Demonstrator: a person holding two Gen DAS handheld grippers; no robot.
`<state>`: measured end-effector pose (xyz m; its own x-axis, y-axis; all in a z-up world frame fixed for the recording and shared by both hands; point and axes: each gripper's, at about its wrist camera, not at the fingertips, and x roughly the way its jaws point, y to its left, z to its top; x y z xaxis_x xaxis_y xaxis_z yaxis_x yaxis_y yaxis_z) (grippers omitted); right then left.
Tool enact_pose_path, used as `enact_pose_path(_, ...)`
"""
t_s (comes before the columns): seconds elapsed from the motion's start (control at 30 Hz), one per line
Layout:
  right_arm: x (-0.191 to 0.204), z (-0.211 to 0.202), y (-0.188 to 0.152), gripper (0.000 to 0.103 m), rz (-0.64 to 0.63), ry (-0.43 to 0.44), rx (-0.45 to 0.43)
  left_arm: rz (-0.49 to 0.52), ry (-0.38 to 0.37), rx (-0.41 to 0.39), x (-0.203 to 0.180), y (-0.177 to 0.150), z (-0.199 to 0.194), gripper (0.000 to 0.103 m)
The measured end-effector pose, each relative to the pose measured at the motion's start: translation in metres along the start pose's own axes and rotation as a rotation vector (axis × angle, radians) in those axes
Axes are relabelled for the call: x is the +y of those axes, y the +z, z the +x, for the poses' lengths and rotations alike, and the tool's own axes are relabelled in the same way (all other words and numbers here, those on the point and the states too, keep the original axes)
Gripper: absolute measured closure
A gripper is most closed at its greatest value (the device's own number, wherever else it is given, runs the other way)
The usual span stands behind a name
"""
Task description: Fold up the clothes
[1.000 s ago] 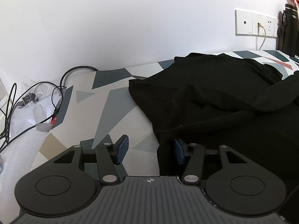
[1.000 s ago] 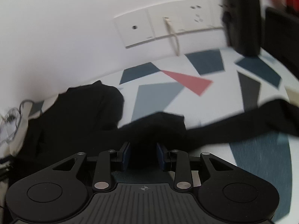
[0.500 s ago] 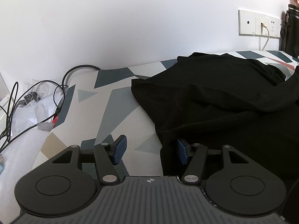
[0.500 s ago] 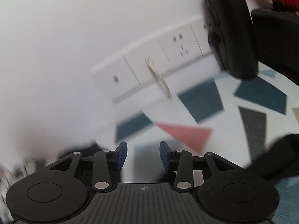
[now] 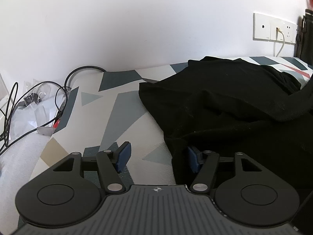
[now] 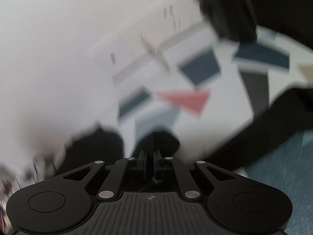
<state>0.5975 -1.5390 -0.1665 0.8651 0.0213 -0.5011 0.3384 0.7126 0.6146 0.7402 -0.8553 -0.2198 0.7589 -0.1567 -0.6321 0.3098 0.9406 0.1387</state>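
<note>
A black garment [image 5: 225, 107] lies crumpled over the right half of the patterned tablecloth [image 5: 117, 107]. My left gripper [image 5: 158, 156] is open low over the cloth, and the garment's left edge runs between its blue pads [image 5: 123, 154], with the right pad against the fabric. In the blurred right wrist view my right gripper [image 6: 149, 162] is shut, and a bunch of the black garment [image 6: 156, 141] sticks out from its tips. A long black strip of the same garment [image 6: 273, 127] trails off to the right.
Cables and clear plastic bags [image 5: 29, 101] and white foam [image 5: 19, 146] lie at the table's left end. Wall sockets [image 5: 273, 27] with a plugged cord and a dark bottle [image 5: 307, 37] stand at the back right. The bottle [image 6: 225, 9] appears blurred near my right gripper.
My right gripper was open half a second ago and has shut on a bunch of black fabric while swinging fast. My left gripper has hardly moved and stays open.
</note>
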Motion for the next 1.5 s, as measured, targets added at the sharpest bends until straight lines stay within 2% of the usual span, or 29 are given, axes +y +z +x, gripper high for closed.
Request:
enact_pose_path(0.07,0.009,-0.028,0.016,0.101,0.016,0.060,-0.136,-0.006,0.011,-0.006,0.002,0.000,-0.001,0.041)
enact_pose_path(0.13,0.015,-0.050,0.029,0.103,0.014,0.084,-0.219,-0.007,0.032,-0.012,0.005,0.000,-0.001,0.042)
enact_pose_path(0.17,0.014,-0.055,0.033,0.103,0.023,0.078,-0.209,-0.009,0.040,-0.012,0.006,-0.001,0.000,0.042)
enact_pose_path(0.23,0.005,-0.051,0.033,0.103,0.064,0.049,-0.123,-0.023,0.028,-0.012,0.009,-0.002,0.000,0.042)
enact_pose_path(0.33,0.000,-0.041,0.019,0.102,0.104,0.048,-0.072,-0.002,0.027,-0.018,0.008,-0.003,-0.001,0.042)
enact_pose_path(0.4,-0.004,-0.035,0.009,0.095,0.130,0.047,-0.038,-0.004,0.023,-0.018,0.009,-0.003,-0.001,0.042)
enact_pose_path(0.47,-0.007,-0.028,-0.001,0.079,0.156,0.046,-0.004,-0.023,0.016,-0.014,0.012,-0.004,0.000,0.041)
enact_pose_path(0.67,-0.018,-0.009,-0.030,0.074,0.235,0.042,0.097,-0.067,0.006,-0.005,0.018,-0.004,0.000,0.039)
enact_pose_path(0.77,-0.027,0.002,-0.034,0.070,0.327,0.052,0.068,-0.081,0.008,-0.003,0.019,-0.004,0.000,0.038)
enact_pose_path(0.83,-0.033,0.008,-0.034,0.070,0.341,0.004,0.056,-0.083,0.011,-0.003,0.019,-0.004,0.001,0.037)
enact_pose_path(0.93,-0.035,0.016,-0.034,0.070,0.291,-0.066,0.065,-0.087,0.014,-0.004,0.019,-0.005,0.000,0.036)
enact_pose_path(1.03,-0.032,0.023,-0.037,0.070,0.231,-0.075,0.095,-0.089,0.019,-0.005,0.019,-0.006,0.001,0.034)
enact_pose_path(1.1,-0.028,0.026,-0.039,0.075,0.201,-0.053,0.122,-0.091,0.022,-0.005,0.019,-0.006,0.001,0.034)
enact_pose_path(1.17,-0.021,0.027,-0.040,0.093,0.165,-0.010,0.145,-0.092,0.025,-0.005,0.019,-0.006,0.000,0.034)
enact_pose_path(1.27,-0.007,0.023,-0.033,0.101,0.111,0.007,0.132,-0.093,0.027,-0.003,0.019,-0.005,0.000,0.034)
enact_pose_path(1.33,0.003,0.013,-0.017,0.101,0.136,0.061,0.057,-0.120,0.022,0.002,0.022,-0.003,0.001,0.034)
enact_pose_path(1.4,0.018,-0.007,0.005,0.101,0.156,0.173,-0.063,-0.153,0.019,0.008,0.026,-0.001,0.002,0.034)
enact_pose_path(1.43,0.023,-0.016,0.012,0.102,0.144,0.218,-0.096,-0.159,0.027,0.009,0.027,-0.001,0.003,0.034)
enact_pose_path(1.5,0.028,-0.033,0.019,0.102,0.103,0.250,-0.099,-0.162,0.035,0.008,0.028,0.000,0.002,0.034)
